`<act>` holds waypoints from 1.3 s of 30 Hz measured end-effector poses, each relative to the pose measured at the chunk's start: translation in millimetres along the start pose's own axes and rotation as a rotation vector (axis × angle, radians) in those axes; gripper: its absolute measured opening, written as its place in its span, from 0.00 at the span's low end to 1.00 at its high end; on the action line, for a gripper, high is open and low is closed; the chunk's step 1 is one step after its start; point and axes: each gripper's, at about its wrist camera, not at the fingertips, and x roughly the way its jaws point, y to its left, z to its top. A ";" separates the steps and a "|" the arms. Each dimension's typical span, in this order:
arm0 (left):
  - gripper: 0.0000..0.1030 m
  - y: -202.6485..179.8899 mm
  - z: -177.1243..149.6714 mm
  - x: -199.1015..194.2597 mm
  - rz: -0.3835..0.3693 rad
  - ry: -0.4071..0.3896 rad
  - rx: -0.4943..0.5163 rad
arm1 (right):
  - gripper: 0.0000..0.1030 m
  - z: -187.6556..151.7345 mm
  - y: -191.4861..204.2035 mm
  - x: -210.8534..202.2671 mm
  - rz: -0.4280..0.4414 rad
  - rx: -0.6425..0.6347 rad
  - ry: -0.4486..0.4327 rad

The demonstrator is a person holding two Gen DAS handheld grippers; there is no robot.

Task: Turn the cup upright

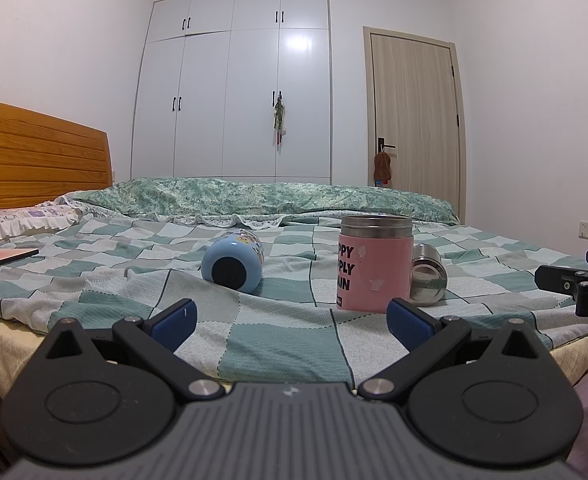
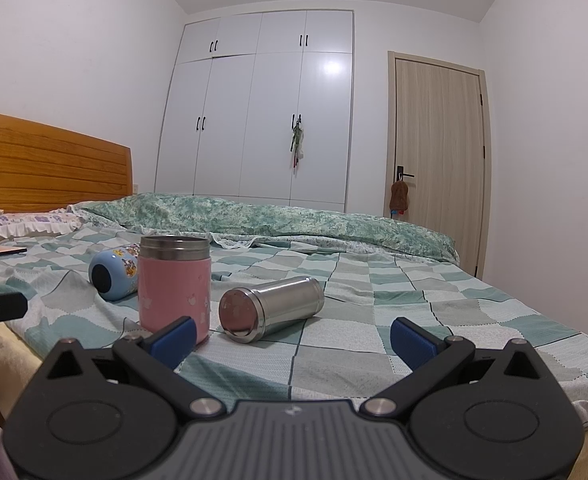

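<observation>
Both tongs stand wide with nothing between their blue pads: the left gripper (image 1: 290, 318) hangs at the near edge of the bed, and the right gripper (image 2: 292, 338) likewise, a little to its right; neither touches any cup

Three cups lie ahead of them; the pink cup (image 2: 174, 286) already stands upright, just beyond the right tongs' left pad, so the work seems to lie with the two on their sides; the steel cup (image 2: 270, 308) lies straight ahead of the right tongs, its closed base turned toward them and its body running away to the right; the blue cup (image 1: 233, 262) lies ahead and slightly left of the left tongs, dark base facing them

My judgement: the steel cup suits the right tongs; come in across its round body, not along its length, close near the middle, then lift before turning, since smooth metal may slip and the pink cup is near enough to be knocked; set it down slowly

The checked bedsheet (image 1: 278, 344) is soft and creased, so a tall narrow cup may topple on release; pick a flat patch; beyond lie a green floral quilt (image 2: 294, 220), a wooden headboard (image 1: 34, 152) to the left, white wardrobes (image 1: 238, 88) and a door (image 2: 437, 140)
</observation>
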 end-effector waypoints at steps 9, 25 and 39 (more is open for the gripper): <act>1.00 -0.1 -0.1 0.1 0.000 0.000 0.001 | 1.00 0.0 0.0 0.2 0.000 -0.001 0.001; 1.00 8.8 26.3 -7.3 0.010 0.003 0.007 | 1.00 24.6 13.2 -9.9 0.117 -0.037 -0.045; 1.00 96.4 79.6 21.3 0.091 -0.012 0.038 | 1.00 99.5 124.2 37.1 0.380 -0.118 -0.080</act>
